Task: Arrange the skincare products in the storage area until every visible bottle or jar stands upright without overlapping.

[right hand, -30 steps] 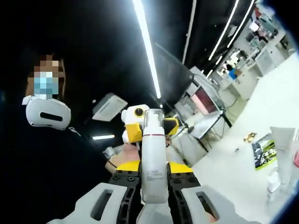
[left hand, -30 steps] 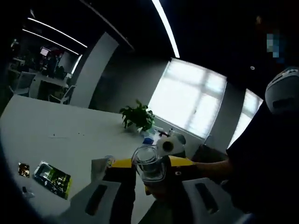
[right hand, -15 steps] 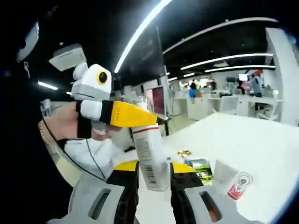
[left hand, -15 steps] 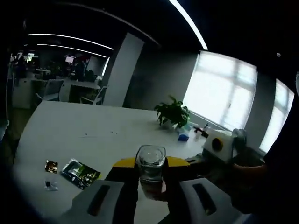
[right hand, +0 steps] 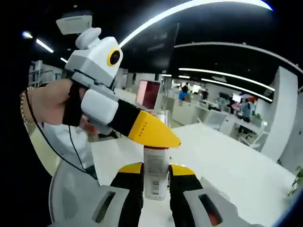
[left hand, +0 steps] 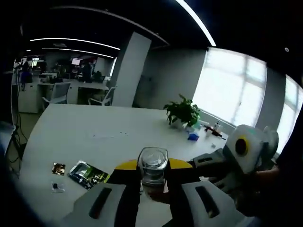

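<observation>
In the left gripper view my left gripper (left hand: 152, 182) is shut on a clear bottle (left hand: 152, 166), seen end-on above a white table (left hand: 94, 130). The right gripper (left hand: 236, 156) comes in from the right, held by a hand. In the right gripper view my right gripper (right hand: 156, 182) is shut on a white bottle (right hand: 155, 172) with a red band and a printed label, standing upright between the jaws. The left gripper (right hand: 113, 111), grey with a yellow jaw, crosses in front of that bottle's top; a hand (right hand: 45, 101) holds it.
A green sachet (left hand: 86, 172) and small packets (left hand: 58, 169) lie on the table at the left. A potted plant (left hand: 183, 111) and small items (left hand: 192, 136) stand at the far edge by the windows. Desks and chairs (left hand: 57, 92) fill the office behind.
Both views have swung round with the hands. The left gripper now sits higher and closer over the white bottle's top. Both bottles stay held.
</observation>
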The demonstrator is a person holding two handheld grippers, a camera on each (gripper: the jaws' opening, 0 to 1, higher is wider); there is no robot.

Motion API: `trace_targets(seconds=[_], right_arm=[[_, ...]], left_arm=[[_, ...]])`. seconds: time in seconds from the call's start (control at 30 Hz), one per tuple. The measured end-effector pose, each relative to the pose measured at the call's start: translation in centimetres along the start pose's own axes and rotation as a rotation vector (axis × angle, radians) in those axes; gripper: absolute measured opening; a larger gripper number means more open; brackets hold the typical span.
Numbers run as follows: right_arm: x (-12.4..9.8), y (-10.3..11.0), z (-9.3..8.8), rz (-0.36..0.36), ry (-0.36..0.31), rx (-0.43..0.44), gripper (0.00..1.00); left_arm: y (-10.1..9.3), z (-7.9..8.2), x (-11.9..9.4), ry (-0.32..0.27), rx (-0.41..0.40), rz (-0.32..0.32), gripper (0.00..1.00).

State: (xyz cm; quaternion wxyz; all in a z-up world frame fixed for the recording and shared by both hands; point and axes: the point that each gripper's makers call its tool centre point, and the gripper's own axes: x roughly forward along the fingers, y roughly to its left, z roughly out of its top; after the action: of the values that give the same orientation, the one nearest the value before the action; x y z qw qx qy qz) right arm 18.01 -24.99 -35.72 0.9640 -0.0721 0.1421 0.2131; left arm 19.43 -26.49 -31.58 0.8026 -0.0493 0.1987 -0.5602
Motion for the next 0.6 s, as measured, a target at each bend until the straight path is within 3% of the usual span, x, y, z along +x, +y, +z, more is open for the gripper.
trace_targets(seconds=[0.1,0.27,0.3,0.37,0.4,0.43,0.5,0.6], right_arm=[[-0.4,0.3,0.0,0.080,-0.052,0.153,0.10],[-1.4,0.4,0.3,0.227,-0.144,0.459,0.10],[-1.5,0.3,0.3,0.235,-0.154,0.478,0.10],[-2.3,0.9,0.6,0.334,-0.174,0.524,0.10],[-2.5,0.4,0.6,0.323,-0.188,0.516,0.10],[-2.8,0.9,0.6,0.367,-0.184,0.515,0.10],[-3.1,1.3,0.9,0.380,-0.182,0.492,0.10],[-3.7,2.6,1.5,0.462,-0.190,0.476,0.10]], left_arm=[[-0.4,0.1,-0.1,-0.014,-0.012,-0.046,0.15],[-2.1,0.5,-0.1,-0.032,0.017,-0.186,0.17],[-2.3,0.6,-0.2,-0.034,-0.003,-0.202,0.19],[-3.1,1.0,-0.3,-0.056,-0.037,-0.258,0.24],[-3.2,1.1,-0.4,-0.057,-0.064,-0.283,0.27],[-3.0,1.3,-0.4,-0.067,-0.064,-0.286,0.28],[-2.9,1.4,-0.5,-0.067,-0.095,-0.315,0.29],[-2.4,1.7,-0.7,-0.069,-0.107,-0.334,0.29]])
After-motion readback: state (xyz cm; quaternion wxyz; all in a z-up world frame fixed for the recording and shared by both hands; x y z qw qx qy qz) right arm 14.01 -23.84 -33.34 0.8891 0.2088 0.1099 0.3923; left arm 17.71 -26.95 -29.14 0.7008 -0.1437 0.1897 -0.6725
